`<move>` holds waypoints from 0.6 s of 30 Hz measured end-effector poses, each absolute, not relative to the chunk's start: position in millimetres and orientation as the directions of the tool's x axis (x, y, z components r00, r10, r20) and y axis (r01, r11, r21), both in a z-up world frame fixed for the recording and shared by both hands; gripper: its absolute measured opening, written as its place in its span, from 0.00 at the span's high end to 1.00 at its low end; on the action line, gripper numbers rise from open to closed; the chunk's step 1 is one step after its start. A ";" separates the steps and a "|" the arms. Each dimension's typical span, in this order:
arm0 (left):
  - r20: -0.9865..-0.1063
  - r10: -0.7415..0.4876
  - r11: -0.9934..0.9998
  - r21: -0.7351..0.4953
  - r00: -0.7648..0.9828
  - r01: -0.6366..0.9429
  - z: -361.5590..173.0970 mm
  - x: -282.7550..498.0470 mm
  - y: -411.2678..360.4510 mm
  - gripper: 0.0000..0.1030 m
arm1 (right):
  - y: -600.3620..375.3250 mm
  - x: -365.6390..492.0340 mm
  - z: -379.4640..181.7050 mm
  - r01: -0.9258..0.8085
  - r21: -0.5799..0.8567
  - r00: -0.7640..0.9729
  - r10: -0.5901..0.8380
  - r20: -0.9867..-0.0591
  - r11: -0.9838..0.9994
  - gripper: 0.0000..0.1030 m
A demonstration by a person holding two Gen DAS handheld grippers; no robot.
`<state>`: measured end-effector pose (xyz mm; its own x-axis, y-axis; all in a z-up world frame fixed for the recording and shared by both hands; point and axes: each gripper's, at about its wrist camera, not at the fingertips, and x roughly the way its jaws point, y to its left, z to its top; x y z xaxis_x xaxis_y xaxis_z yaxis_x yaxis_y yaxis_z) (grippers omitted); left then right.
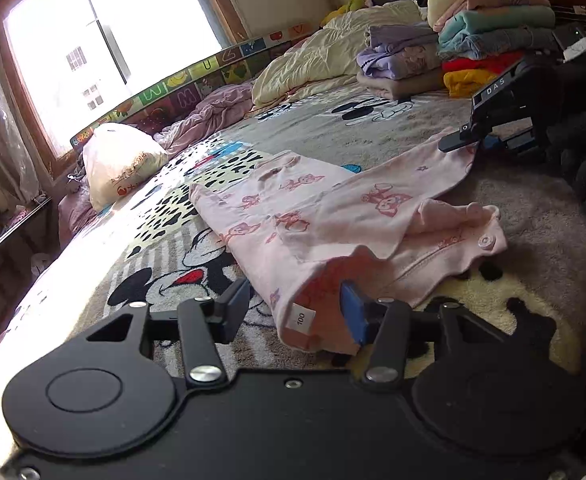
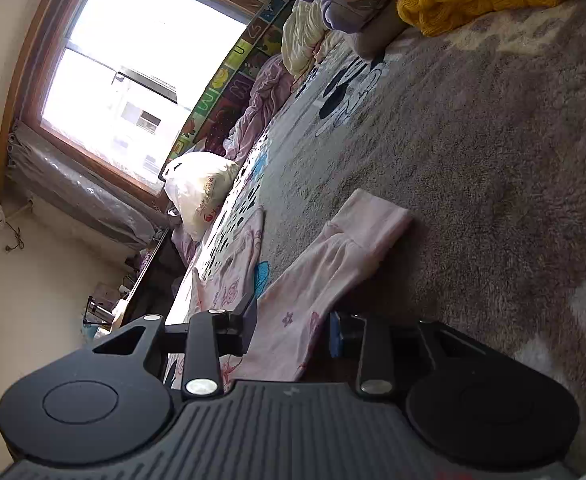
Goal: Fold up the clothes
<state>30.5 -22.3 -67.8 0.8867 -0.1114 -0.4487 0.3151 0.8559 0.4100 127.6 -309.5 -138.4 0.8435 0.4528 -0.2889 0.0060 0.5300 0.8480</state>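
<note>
Now we see a pink printed garment (image 1: 333, 216) lying partly folded on the bed's cartoon-patterned blanket (image 1: 165, 280), near the foot of a stack of folded clothes (image 1: 489, 32). Our left claw (image 1: 293, 312) stands partly open around the garment's near corner, where a size tag shows; the blue pad (image 1: 353, 312) touches the cloth, the other finger stands clear of it. Our right claw (image 2: 291, 332) has a sleeve (image 2: 333, 280) of the same garment between its fingers; we cannot tell whether the pads press on it. A white plastic bag (image 1: 121, 160) sits by the window (image 1: 105, 40).
</note>
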 end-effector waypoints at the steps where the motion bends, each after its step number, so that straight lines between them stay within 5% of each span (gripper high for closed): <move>1: -0.448 -0.111 0.859 0.406 0.887 0.312 -67.4 31.0 -20.9 0.52 | -311.1 129.7 -141.0 0.010 0.853 0.844 0.453 -0.288 0.522 0.83; 4: -0.445 -0.105 0.876 0.382 0.889 0.294 -66.0 33.5 -16.7 0.53 | -312.9 132.4 -143.2 -0.006 0.860 0.843 0.465 -0.270 0.510 0.88; 14: -0.434 -0.123 0.854 0.412 0.892 0.318 -69.2 33.0 -17.2 0.95 | -318.3 116.6 -119.7 -0.121 0.841 0.870 0.464 -0.166 0.528 0.89; 18: -0.482 -0.111 0.817 0.453 0.869 0.356 -76.4 31.9 -21.6 0.97 | -323.5 110.5 -113.1 -0.136 0.832 0.881 0.450 -0.148 0.538 0.91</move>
